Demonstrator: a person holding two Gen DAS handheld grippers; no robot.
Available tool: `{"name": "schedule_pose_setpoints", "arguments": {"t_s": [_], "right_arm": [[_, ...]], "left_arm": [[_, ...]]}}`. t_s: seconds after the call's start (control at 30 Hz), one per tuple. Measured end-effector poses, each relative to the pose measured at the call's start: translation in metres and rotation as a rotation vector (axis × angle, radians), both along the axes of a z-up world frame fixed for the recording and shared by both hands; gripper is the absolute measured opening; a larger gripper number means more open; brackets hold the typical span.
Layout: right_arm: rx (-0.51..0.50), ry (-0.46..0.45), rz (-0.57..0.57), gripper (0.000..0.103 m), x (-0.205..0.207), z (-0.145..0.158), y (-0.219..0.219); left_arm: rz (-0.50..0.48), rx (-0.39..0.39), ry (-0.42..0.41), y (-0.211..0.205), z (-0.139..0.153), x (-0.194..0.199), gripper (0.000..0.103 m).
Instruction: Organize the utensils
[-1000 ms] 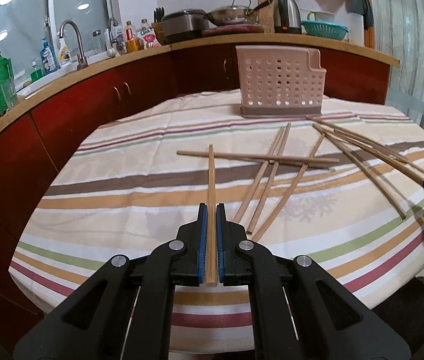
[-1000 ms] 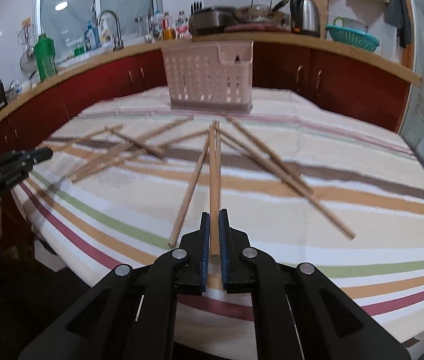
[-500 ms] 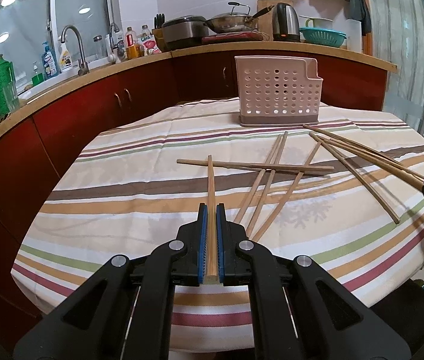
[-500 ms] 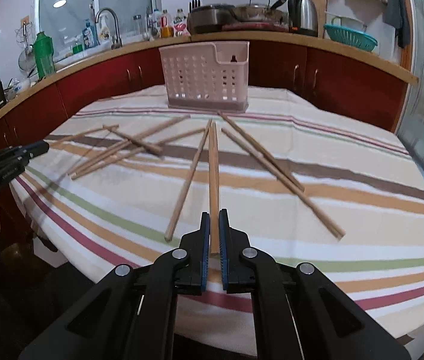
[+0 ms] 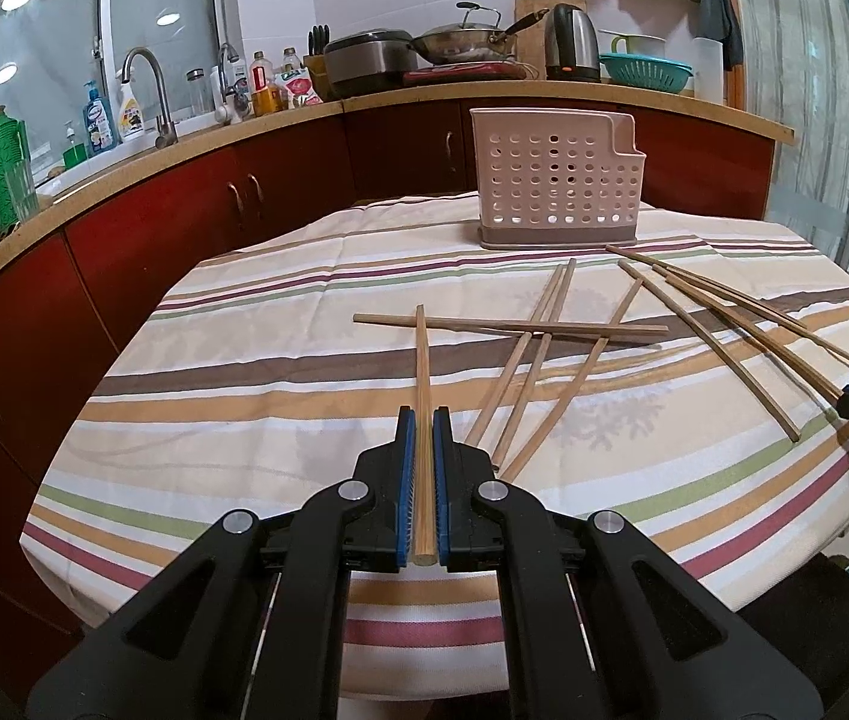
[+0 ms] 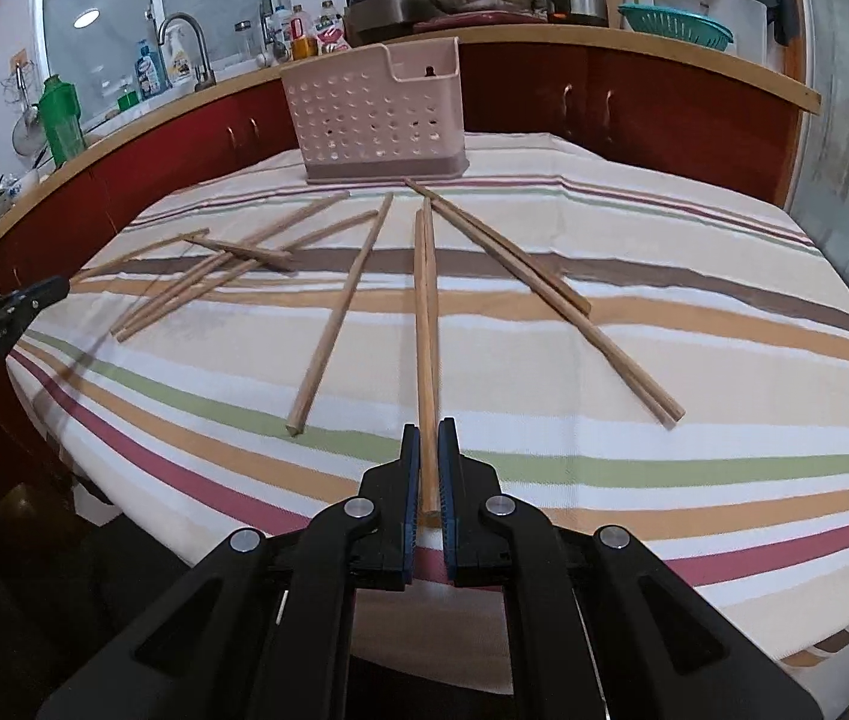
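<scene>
Left gripper [image 5: 422,420] is clamped on 1 chopstick [image 5: 422,372], which runs straight forward between the blue pads [image 5: 404,480] above the striped cloth [image 5: 244,396], its far tip over a crosswise stick [image 5: 508,324]. Right gripper [image 6: 429,429] has its jaws narrowly parted around a pair of chopsticks [image 6: 426,324]; the pair sits between the pads, but whether they grip it I cannot tell. In the left view the right gripper's tip shows at the far right edge. Loose chopsticks [image 6: 337,318] lie scattered and crossed on the cloth. The pink perforated holder [image 5: 553,180] stands upright at the table's far side, well apart from both grippers. Counter [image 5: 184,138] with sink and cookware behind
</scene>
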State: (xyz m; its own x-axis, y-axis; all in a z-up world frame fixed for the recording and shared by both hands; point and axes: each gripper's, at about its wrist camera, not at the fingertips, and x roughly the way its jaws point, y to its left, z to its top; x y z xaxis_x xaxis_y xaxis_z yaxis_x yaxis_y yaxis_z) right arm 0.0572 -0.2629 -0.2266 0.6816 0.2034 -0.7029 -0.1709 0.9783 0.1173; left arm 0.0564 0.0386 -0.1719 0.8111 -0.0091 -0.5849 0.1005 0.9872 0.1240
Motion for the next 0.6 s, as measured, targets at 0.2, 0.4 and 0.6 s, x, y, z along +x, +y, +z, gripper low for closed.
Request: {"name": "schedule_pose_setpoints", "arguments": {"t_s": [0.2,0.4,0.6], "right_arm": [[-0.006,0.015,0.007,0.008,-0.0001,-0.0032,-0.0001],[-0.006,0.018,0.009,0.008,-0.0037,-0.0033,-0.0031],[-0.005,0.017,0.028,0.008,-0.0092,-0.0022,0.0012]], "left_arm": [[0.0,0.001,0.002,0.0002,-0.002,-0.0018,0.006],[0.0,0.0,0.004,-0.0001,-0.0027,-0.0019,0.006],[0.0,-0.001,0.004,0.0002,-0.0024,-0.0016,0.006]]}}
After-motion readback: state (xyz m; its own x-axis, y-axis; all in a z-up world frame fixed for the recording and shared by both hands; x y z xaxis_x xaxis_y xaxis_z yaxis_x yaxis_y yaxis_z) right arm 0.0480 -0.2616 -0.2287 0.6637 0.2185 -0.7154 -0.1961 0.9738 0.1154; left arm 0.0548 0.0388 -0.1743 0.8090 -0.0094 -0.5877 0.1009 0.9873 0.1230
